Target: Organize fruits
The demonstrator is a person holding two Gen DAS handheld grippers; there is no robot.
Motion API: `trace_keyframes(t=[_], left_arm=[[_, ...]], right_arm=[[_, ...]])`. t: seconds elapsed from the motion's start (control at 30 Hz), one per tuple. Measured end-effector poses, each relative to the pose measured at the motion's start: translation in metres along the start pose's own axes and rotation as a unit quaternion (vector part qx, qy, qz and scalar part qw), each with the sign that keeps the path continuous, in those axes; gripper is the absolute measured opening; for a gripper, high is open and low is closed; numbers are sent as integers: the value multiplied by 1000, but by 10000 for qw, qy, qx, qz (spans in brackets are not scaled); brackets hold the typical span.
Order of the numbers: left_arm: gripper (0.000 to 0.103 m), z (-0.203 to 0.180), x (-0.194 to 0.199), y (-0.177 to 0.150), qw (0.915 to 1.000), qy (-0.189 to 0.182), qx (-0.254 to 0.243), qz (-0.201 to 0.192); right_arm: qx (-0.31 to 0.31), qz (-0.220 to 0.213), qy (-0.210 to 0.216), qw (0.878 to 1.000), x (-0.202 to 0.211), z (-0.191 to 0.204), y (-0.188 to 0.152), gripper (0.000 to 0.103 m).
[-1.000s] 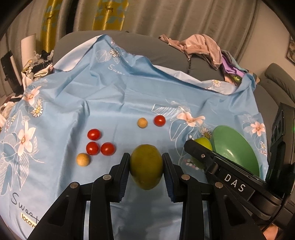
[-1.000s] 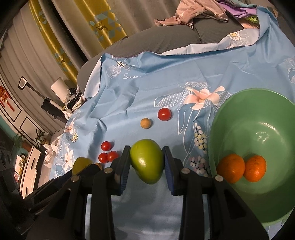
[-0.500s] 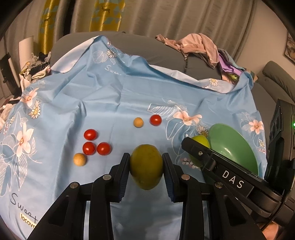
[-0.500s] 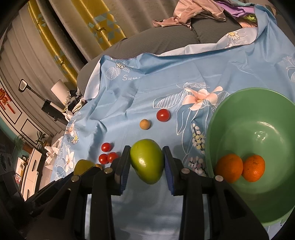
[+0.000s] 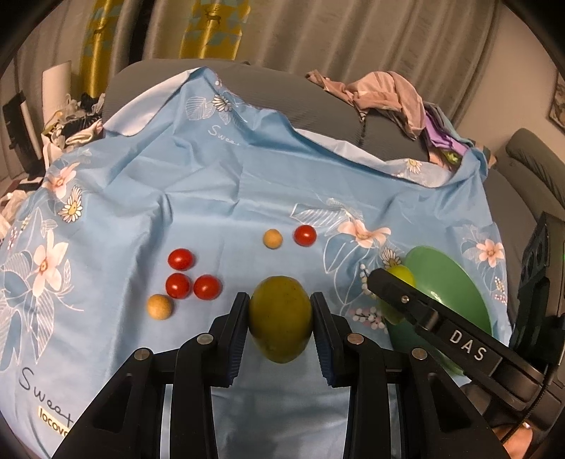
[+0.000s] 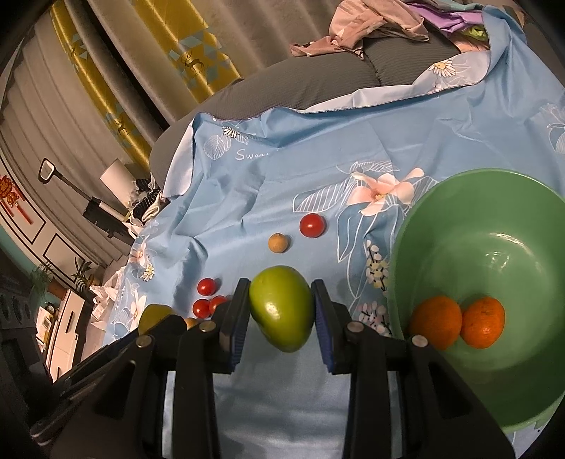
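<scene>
My left gripper point(image 5: 280, 319) is shut on a yellow-green mango point(image 5: 280, 317) and holds it above the blue floral cloth point(image 5: 212, 190). My right gripper point(image 6: 280, 312) is shut on a brighter green mango point(image 6: 282, 307), just left of the green bowl point(image 6: 494, 219). The bowl holds two oranges point(image 6: 436, 321) point(image 6: 483, 321). Several cherry tomatoes point(image 5: 180, 259) point(image 5: 305, 236) and two small tan round fruits point(image 5: 272, 238) point(image 5: 159, 306) lie on the cloth. In the left wrist view the right gripper's finger point(image 5: 416, 310) crosses in front of the bowl point(image 5: 448, 282).
The cloth covers a grey sofa point(image 5: 317, 95). Crumpled pink and purple clothes point(image 5: 388, 91) lie at the back right. Curtains point(image 5: 317, 31) hang behind. Clutter and a lamp point(image 6: 116, 176) stand at the left edge.
Both grippers keep their mangoes. The right gripper has drifted a little closer to the bowl; the left view has shifted slightly.
</scene>
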State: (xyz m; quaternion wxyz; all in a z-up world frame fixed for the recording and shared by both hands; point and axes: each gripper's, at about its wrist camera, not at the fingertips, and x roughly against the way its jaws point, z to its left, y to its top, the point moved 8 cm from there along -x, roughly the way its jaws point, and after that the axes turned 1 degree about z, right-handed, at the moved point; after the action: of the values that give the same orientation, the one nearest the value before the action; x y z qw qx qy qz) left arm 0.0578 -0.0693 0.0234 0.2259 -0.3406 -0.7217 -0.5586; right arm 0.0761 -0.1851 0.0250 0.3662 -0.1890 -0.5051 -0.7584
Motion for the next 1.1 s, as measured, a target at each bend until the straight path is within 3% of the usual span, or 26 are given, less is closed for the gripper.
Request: trace_keyframes(t=[0.67,1.1], left_arm=[[35,-9,-1,-1,9998,-45,-182,24],[35,-28,-2,6,9994,-299,-163,42]], right_arm=[[-227,-265,66,9994,21,-18,8,35],[-574,-651,-34,9962,49,-48,18,35]])
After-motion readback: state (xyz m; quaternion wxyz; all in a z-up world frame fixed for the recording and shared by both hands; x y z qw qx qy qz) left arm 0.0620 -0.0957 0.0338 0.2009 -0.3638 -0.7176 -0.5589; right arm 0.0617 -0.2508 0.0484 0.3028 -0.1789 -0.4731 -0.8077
